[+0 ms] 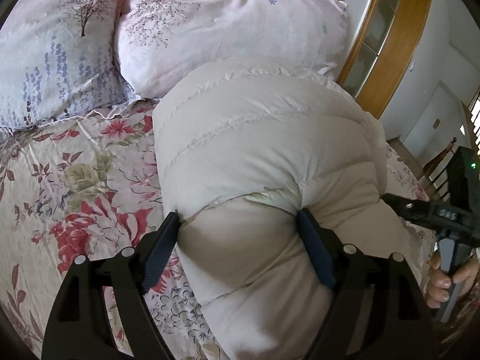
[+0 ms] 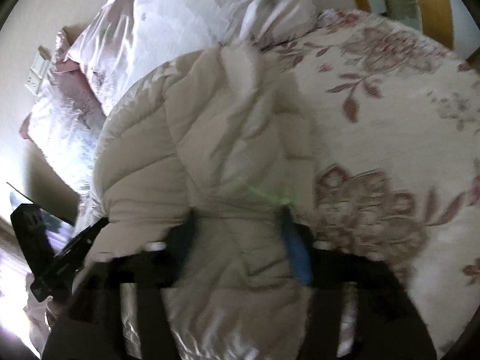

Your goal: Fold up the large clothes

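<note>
The cream quilted puffer jacket (image 1: pixel 264 156) lies folded in a bulky roll on the floral bedsheet (image 1: pixel 75 180), its far end against the pink pillow (image 1: pixel 216 30). The left gripper (image 1: pixel 240 231) stands wide, both pads pressing into a puffed section of jacket. The right gripper (image 2: pixel 237 240) is blurred, jaws wide with jacket fabric between; contact cannot be determined. A hand (image 1: pixel 447 279) holds the right gripper.

I see a floral bedsheet (image 1: pixel 75 180) spread under everything, two pale pillows (image 1: pixel 225 30) printed with trees lying side by side at its head, and a wooden-framed cabinet (image 1: pixel 387 45) standing beyond the bed's edge.
</note>
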Demonstrator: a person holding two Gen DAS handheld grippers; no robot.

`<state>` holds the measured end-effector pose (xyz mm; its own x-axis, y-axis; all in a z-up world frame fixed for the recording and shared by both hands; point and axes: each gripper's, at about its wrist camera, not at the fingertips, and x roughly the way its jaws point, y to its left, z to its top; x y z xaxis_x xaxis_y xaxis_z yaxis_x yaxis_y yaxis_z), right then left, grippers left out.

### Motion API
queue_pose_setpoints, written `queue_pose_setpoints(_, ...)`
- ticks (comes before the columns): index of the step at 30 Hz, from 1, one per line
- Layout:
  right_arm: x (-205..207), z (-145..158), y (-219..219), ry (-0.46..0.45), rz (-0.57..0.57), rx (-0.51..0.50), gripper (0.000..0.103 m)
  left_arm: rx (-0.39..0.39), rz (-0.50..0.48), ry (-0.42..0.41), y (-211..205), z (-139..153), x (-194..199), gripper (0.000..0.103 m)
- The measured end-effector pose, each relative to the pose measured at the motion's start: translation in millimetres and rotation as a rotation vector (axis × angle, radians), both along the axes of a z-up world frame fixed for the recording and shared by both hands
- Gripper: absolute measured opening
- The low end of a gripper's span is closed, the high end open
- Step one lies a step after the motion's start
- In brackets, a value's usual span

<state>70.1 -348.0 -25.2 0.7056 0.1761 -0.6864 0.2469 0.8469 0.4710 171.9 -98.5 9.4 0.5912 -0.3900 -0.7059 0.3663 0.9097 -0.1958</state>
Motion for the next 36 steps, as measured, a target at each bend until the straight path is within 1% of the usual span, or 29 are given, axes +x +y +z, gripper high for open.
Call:
queue_pose_setpoints(1, -2.9, 4.4, -1.6, 0.003, -0.019, -0.03, 0.083, -0.006, 0.004, -0.002, 2.2, 1.8, -1.1, 0.081)
queue_pose_setpoints(2, -6.6, 9.1, -4.3, -0.002, -0.029, -0.046, 0.085, -0.014, 0.006, -0.004, 3.7, 3.7, -2.1, 0.08)
queue_pose_setpoints(3, -9.3, 12.9, -7.7, -0.007, -0.034, -0.046, 0.088, -0.036, 0.009, -0.004, 8.6, 7.3, -3.0, 0.08)
queue_pose_setpoints(5, -14.5, 20.1, -19.9, -0.023, -0.036, -0.007, 0.097, -0.071, 0.013, -0.007, 15.0, 12.4, -3.5, 0.08)
queue_pose_setpoints(6, -14.6, 21.3, -24.2, -0.024, -0.032, 0.011, 0.098, -0.101, 0.018, -0.005, 21.0, 15.1, -2.6, 0.08)
queue_pose_setpoints(9, -8.2, 18.3, -41.1, -0.011, 0.004, 0.129, 0.101, -0.2, 0.034, 0.036, 37.6, 17.2, 4.6, 0.08)
queue_pose_setpoints(11, 3.5, 10.3, -50.3, 0.01, 0.038, 0.214, 0.101, -0.264, 0.045, 0.082, 45.6, 14.3, 10.4, 0.08)
queue_pose_setpoints(12, 9.4, 6.9, -53.0, 0.02, 0.047, 0.236, 0.101, -0.327, 0.045, 0.128, 51.5, 9.6, 16.2, 0.08)
queue_pose_setpoints(13, 14.2, 3.2, -53.9, 0.03, 0.057, 0.256, 0.101, -0.363, 0.048, 0.154, 54.2, 6.2, 19.1, 0.08)
queue_pose_setpoints(15, 23.9, -4.6, -56.3, 0.043, 0.083, 0.301, 0.101, -0.403, 0.046, 0.189, 56.0, -0.1, 22.7, 0.08)
queue_pose_setpoints(16, 30.3, -9.5, -57.1, 0.05, 0.103, 0.327, 0.101, -0.415, 0.041, 0.204, 55.1, -3.3, 24.4, 0.08)
queue_pose_setpoints(19, 43.8, -19.4, -55.5, 0.077, 0.134, 0.352, 0.101, -0.433, 0.027, 0.241, 50.2, -11.5, 28.8, 0.08)
queue_pose_setpoints(21, 50.3, -25.2, -53.8, 0.093, 0.15, 0.364, 0.101, -0.435, 0.025, 0.252, 47.4, -14.2, 30.5, 0.08)
queue_pose_setpoints(25, 58.0, -28.3, -48.1, 0.085, 0.217, 0.409, 0.101, -0.456, 0.022, 0.273, 45.7, -18.6, 35.4, 0.08)
queue_pose_setpoints(28, 65.3, -28.1, -34.8, 0.091, 0.292, 0.416, 0.101, -0.477, 0.022, 0.29, 45.6, -23.2, 35.8, 0.08)
queue_pose_setpoints(30, 70.7, -26.2, -22.9, 0.097, 0.339, 0.395, 0.101, -0.489, 0.023, 0.301, 44.8, -26.3, 36.3, 0.081)
queue_pose_setpoints(33, 74.5, -25.3, -13.3, 0.09, 0.377, 0.4, 0.1, -0.51, 0.026, 0.312, 44.1, -29.6, 35.3, 0.081)
queue_pose_setpoints(34, 75.1, -24.4, -9.6, 0.089, 0.385, 0.4, 0.098, -0.518, 0.026, 0.314, 43.8, -30.1, 32.6, 0.081)
queue_pose_setpoints(36, 76.8, -25.3, -3.9, 0.084, 0.403, 0.42, 0.089, -0.527, 0.023, 0.314, 42.4, -30.5, 30.0, 0.081)
